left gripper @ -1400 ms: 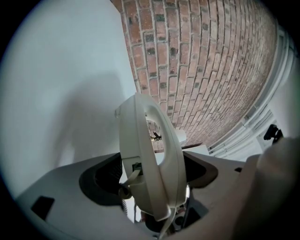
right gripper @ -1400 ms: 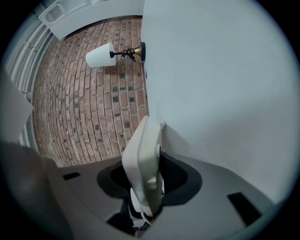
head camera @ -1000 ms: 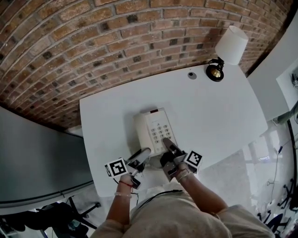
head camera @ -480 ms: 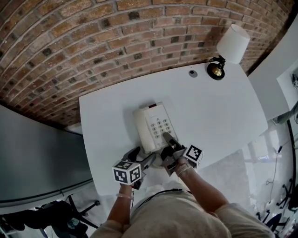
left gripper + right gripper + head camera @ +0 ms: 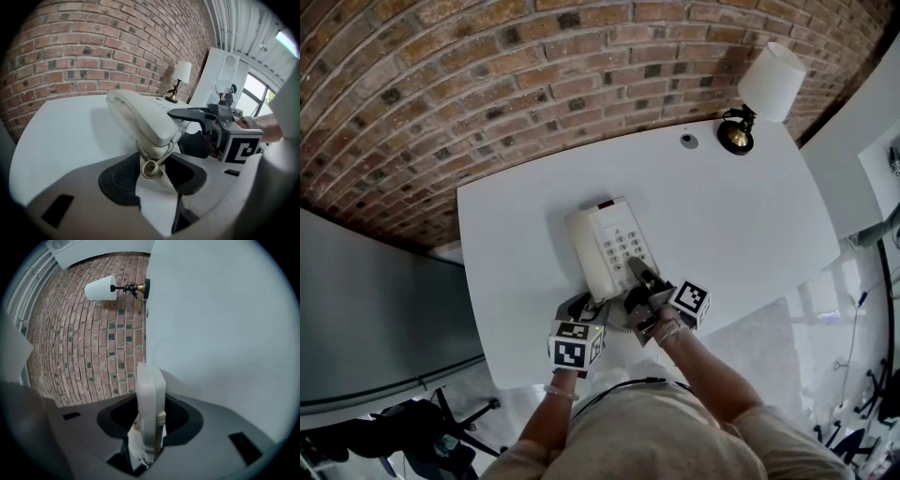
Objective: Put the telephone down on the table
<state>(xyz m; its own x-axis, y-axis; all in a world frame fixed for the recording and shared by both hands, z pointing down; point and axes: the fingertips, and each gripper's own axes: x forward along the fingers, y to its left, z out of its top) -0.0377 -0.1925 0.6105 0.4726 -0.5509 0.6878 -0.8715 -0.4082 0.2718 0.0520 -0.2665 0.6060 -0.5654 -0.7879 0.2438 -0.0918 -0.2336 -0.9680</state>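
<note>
The left gripper (image 5: 581,307) has just rolled over, so its marker cube now faces up, and it has dipped toward the near left corner of the telephone (image 5: 614,246). Its jaws have just been closing from wide apart to about half. They now look pinched onto the near end of the handset (image 5: 140,117), with the coiled cord (image 5: 151,169) poking out between them. The right gripper (image 5: 150,423) hasn't budged. Its jaws stand fairly wide, clamped on the near edge of the telephone's base, which sits edge-on between the pads.

The telephone is on the white table (image 5: 741,225), a little in from the near edge, with the keypad (image 5: 628,248) up and the handset in its cradle on the left side. I'd say it's as good as down, though from here I can't tell whether the near end lies quite flat or is propped slightly by the right-hand grip. With both grippers on it, what's left looks like settling it and letting go.

There isn't much else on the table. A lamp (image 5: 764,89) with a white shade stands at the far right corner, and a small round fitting (image 5: 688,142) sits in the tabletop near it, both well apart from the telephone. The brick wall (image 5: 487,94) runs behind. Nothing stands in the way. The one nuisance is the cord, bunched right at the left gripper's jaws, which could tug the handset on release.
</note>
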